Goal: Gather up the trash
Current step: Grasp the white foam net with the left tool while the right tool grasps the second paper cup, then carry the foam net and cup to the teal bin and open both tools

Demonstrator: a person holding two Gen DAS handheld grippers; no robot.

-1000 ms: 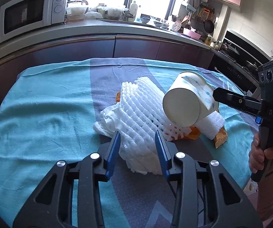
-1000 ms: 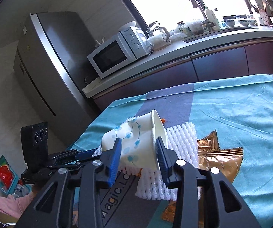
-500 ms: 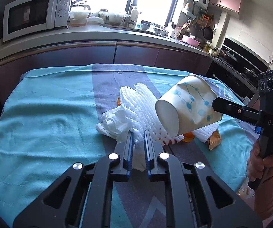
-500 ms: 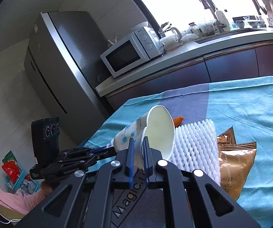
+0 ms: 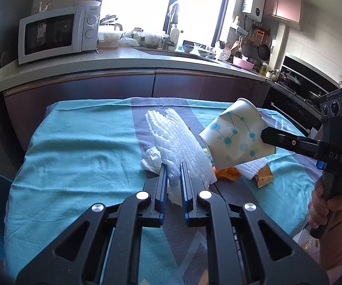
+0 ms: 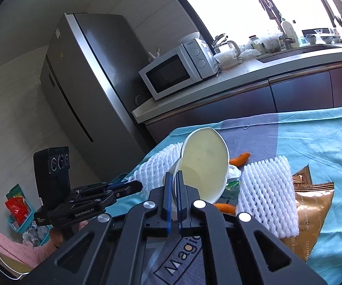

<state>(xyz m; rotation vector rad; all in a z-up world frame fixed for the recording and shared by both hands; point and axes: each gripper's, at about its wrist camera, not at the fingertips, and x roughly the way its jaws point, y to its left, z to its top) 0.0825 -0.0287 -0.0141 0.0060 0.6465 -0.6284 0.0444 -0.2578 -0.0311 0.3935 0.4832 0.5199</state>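
My left gripper [image 5: 173, 166] pinching white foam netting [image 5: 178, 142], right gripper [image 6: 173, 178] clamped on the blue-dotted white paper cup's [image 6: 204, 163] rim.

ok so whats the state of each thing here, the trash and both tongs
white paper cup with blue dots: tipped, lifted off the table, wall pinched
right tongs: shut on the cup wall
white foam fruit net: front edge pinched
left tongs: shut on the foam net
crumpled white tissue: lying beside the net
second foam net: flat on the cloth
gold snack wrapper: flat, partly under that net
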